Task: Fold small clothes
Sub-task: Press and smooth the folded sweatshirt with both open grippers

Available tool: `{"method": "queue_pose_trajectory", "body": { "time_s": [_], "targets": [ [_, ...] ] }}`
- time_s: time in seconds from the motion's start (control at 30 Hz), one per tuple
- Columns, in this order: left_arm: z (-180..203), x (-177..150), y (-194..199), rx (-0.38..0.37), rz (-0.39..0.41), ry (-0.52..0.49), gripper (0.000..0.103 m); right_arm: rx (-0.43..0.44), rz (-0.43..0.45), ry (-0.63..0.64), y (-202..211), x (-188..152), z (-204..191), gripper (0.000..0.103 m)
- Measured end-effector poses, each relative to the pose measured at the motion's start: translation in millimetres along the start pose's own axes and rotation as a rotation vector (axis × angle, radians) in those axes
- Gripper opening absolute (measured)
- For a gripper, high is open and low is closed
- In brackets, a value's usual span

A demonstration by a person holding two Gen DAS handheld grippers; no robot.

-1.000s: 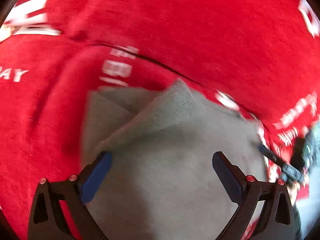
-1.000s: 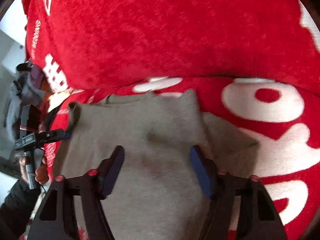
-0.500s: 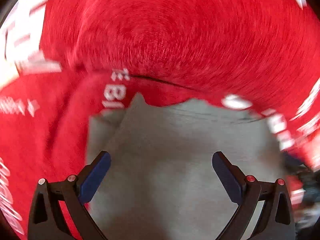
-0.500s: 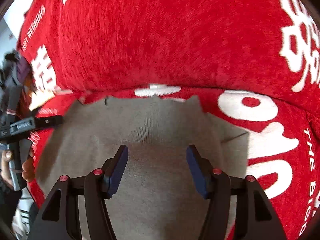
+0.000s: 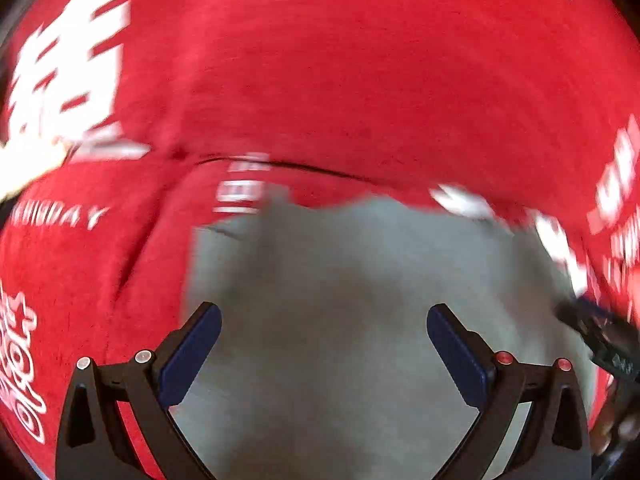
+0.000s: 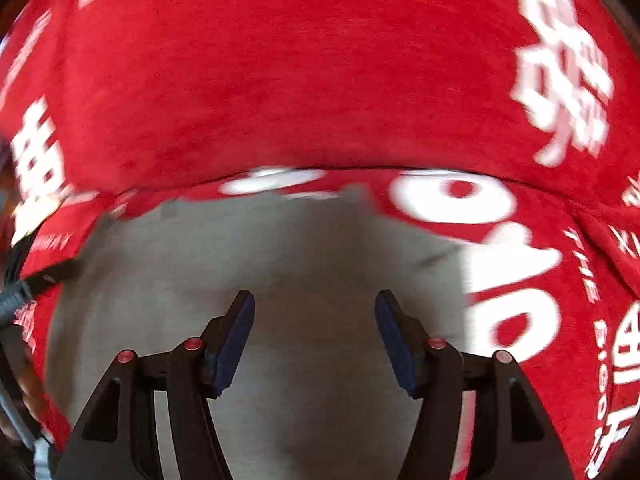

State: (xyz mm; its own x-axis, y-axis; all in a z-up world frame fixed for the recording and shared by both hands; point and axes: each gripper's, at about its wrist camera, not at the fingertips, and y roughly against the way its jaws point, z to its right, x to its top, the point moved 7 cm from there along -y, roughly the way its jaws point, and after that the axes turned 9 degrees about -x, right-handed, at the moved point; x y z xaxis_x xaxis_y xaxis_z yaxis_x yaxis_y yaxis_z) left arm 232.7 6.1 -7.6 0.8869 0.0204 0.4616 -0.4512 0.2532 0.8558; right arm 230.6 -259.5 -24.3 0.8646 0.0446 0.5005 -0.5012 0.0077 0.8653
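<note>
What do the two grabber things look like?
Both look alike. The left gripper and the right gripper each have two black plastic arms with triangle-shaped holes, dark blue flat pads on the inside of the jaws, and little round bolts, red or silver, on top.

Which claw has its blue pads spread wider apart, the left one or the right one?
The left claw. Its pads stand far apart over the grey cloth; the right claw, opening, has a narrower gap.

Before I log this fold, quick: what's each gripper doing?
Left gripper: open, empty, above the grey garment.
Right gripper: jaws opening, nothing gripped.
</note>
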Motion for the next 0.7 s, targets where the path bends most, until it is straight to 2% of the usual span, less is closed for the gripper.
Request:
{"method": "queue_pose_trajectory", "body": {
  "time_s": [0.03,0.07,0.13,0.2,0.23,0.27,0.3,0.33,0.5,0.6,0.7],
  "targets": [
    [16,-7,-4,0.022,-0.006,-0.076,0.103,0.001,0.004,0.050,1,-4,-18,0.070],
    [20,-12,-10,0.053,-0.012,-0.112,0.103,-0.016,0.008,0.095,0,-8,-31,0.070],
    [9,-17,-25,0.079,-0.051,-0.098,0.103,-0.066,-0.008,0.156,-13,-16,-46,0.070],
    [-9,-23,-45,0.085,-0.109,-0.031,0.103,-0.093,-0.043,0.150,-30,-23,-42,0.072],
    [-13,-20,-45,0.059,-0.086,-0.010,0.103,-0.078,-0.024,0.121,-31,-23,-33,0.074],
    [-15,-20,-38,0.066,-0.067,-0.011,0.103,-0.077,-0.017,0.096,-30,-20,-25,0.074],
    [-21,-18,-38,0.099,-0.072,-0.010,0.103,-0.091,-0.021,0.060,-30,-19,-10,0.074],
    [-25,-17,-39,0.101,-0.080,-0.004,0.103,-0.093,-0.020,0.039,-30,-18,2,0.074],
    [-38,-14,-40,0.078,-0.081,0.021,0.103,-0.117,-0.026,0.016,-30,-19,35,0.074],
    [-29,-11,-33,0.095,-0.075,0.009,0.103,-0.141,-0.033,-0.003,-24,-11,34,0.076],
    [-25,6,-33,0.060,-0.036,0.039,0.103,-0.128,0.013,0.055,-16,3,4,0.076]
  ]
}}
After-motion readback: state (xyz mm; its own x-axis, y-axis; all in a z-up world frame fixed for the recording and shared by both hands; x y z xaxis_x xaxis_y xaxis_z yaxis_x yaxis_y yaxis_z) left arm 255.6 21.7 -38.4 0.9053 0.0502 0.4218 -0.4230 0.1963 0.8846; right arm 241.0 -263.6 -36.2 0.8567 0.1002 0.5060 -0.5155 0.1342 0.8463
